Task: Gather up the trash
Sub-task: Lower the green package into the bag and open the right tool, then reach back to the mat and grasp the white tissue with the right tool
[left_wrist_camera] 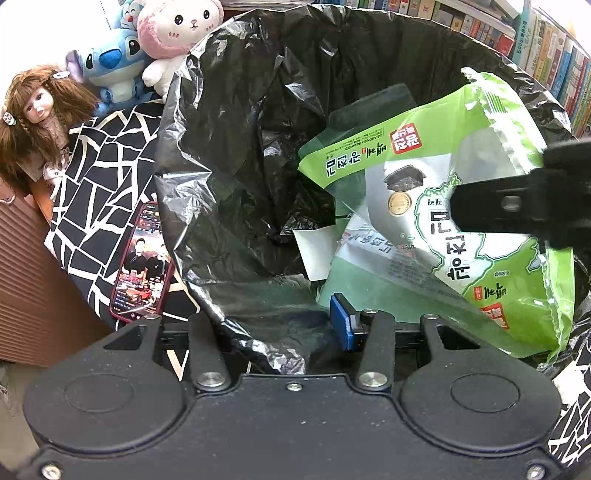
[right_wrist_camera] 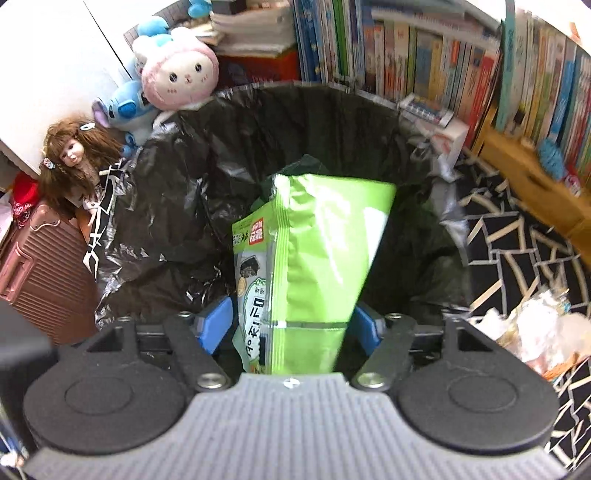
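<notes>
A trash bin lined with a black plastic bag (left_wrist_camera: 236, 155) fills both views. My left gripper (left_wrist_camera: 291, 328) is shut on the near rim of the liner, whose crinkled plastic is bunched between the fingers beside the blue pad (left_wrist_camera: 345, 325). A green seaweed snack bag (left_wrist_camera: 424, 206) hangs inside the bin mouth over other wrappers. In the right wrist view the same green bag (right_wrist_camera: 317, 258) stands upright between the wide-apart blue pads of my right gripper (right_wrist_camera: 291, 326); neither pad touches it. A black finger (left_wrist_camera: 517, 203) of the right gripper shows in the left wrist view, over the bag.
Plush toys (left_wrist_camera: 177, 33) and a doll (left_wrist_camera: 37, 110) sit behind the bin on the left. A phone (left_wrist_camera: 142, 262) lies on black-and-white patterned cloth (left_wrist_camera: 99, 177). A pink suitcase (right_wrist_camera: 37, 277) stands on the left, bookshelves (right_wrist_camera: 461, 55) behind, and loose wrappers (right_wrist_camera: 535, 332) lie on the right.
</notes>
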A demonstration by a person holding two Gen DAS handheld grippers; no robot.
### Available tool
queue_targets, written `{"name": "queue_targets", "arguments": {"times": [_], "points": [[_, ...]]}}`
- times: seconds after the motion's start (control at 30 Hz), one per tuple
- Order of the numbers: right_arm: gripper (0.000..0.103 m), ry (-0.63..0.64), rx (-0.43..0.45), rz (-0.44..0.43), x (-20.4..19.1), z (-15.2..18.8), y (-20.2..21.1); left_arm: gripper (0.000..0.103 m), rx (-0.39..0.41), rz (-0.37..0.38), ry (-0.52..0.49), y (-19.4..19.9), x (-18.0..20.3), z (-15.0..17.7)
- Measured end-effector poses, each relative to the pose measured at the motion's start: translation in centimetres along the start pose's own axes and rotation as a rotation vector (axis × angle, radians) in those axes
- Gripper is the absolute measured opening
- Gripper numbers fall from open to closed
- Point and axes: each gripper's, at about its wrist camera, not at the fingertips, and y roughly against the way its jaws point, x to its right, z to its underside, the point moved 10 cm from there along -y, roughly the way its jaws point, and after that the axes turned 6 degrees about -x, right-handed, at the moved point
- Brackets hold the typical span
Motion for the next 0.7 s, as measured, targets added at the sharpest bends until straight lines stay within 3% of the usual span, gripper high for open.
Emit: {"name": "queue_targets", "arguments": {"times": [0.47, 0.7], "points": [[0.085, 0.02, 0.252, 0.08, 2.8, 1.8, 7.1, 0.044, -0.004, -0.005, 0.0, -0.1, 0.1, -0.1], [0.09, -0.108, 0.447, 0.131, 6.7, 3.7, 9.9, 0.044, -0.01, -0.013, -0.004, -0.3, 0.2, -0.2]]}}
